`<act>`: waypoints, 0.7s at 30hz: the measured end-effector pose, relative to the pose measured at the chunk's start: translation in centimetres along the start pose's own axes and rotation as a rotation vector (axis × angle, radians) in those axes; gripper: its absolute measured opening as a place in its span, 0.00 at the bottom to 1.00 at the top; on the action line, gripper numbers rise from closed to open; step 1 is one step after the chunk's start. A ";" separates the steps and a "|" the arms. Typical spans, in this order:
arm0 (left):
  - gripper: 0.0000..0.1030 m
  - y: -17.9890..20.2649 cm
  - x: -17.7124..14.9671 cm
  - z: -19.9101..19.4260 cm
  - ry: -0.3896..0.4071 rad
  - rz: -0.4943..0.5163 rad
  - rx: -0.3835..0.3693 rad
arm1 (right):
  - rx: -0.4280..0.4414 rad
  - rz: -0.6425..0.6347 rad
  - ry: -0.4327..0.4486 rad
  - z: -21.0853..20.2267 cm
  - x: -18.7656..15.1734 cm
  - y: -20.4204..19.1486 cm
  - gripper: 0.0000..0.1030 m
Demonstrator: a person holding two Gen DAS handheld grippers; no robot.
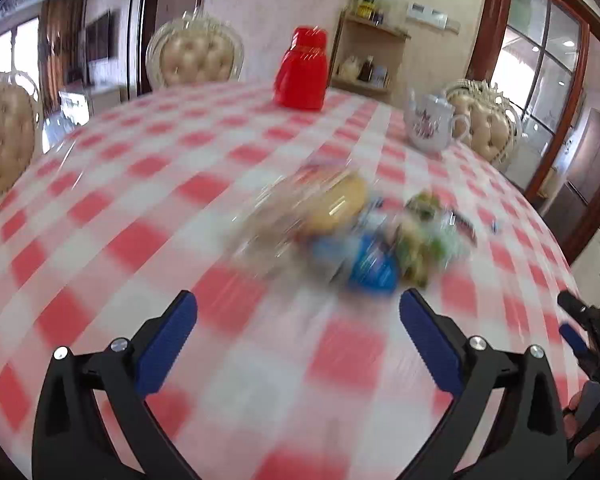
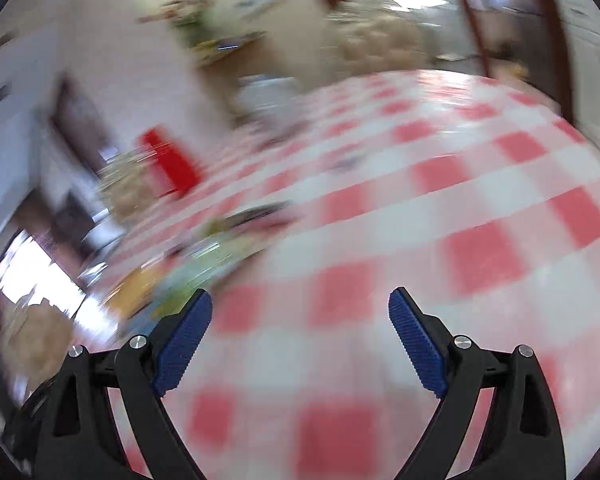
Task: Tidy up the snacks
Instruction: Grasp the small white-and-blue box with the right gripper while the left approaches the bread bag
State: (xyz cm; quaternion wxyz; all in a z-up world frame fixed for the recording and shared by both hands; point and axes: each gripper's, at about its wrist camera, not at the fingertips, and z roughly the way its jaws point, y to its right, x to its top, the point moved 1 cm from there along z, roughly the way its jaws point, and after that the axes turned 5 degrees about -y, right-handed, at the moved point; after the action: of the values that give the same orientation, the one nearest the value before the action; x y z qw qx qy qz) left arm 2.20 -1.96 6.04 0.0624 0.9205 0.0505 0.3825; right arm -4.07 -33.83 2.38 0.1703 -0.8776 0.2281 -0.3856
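Both claws, left claw [image 1: 298,304] and right claw [image 2: 300,302], gape wide and empty; blurred snacks [image 1: 352,232] mid-frame could scatter across the worktop [image 1: 140,184] if swiped hastily.

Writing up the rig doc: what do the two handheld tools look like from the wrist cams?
Both match: the left tool and right tool have black plastic forked arms with triangular cut-outs, silver round pivot bolts, and blue ribbed rectangular pads on the inner finger faces. No cables or markings are visible. The left view also catches the right tool's black body at its edge.
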 end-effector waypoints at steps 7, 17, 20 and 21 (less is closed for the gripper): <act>0.98 4.4 3.0 2.9 0.203 -0.030 0.000 | -0.164 0.078 -0.028 7.9 8.3 2.9 0.85; 0.98 -1.4 3.3 3.8 0.155 -0.211 -0.022 | -0.354 -0.234 -0.110 18.6 15.0 -1.5 0.80; 0.98 -2.2 3.3 4.6 0.108 -0.263 -0.040 | -0.385 -0.265 -0.198 21.0 15.8 -1.1 0.70; 0.98 -2.2 3.3 4.7 0.103 -0.264 -0.037 | -0.391 -0.272 -0.195 21.1 15.9 -1.2 0.66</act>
State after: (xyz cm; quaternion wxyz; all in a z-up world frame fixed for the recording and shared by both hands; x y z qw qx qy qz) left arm 7.77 0.33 4.68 0.1266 0.8836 0.1673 0.4185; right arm 21.73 -38.69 -1.09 -0.0349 -0.9496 0.1608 -0.2670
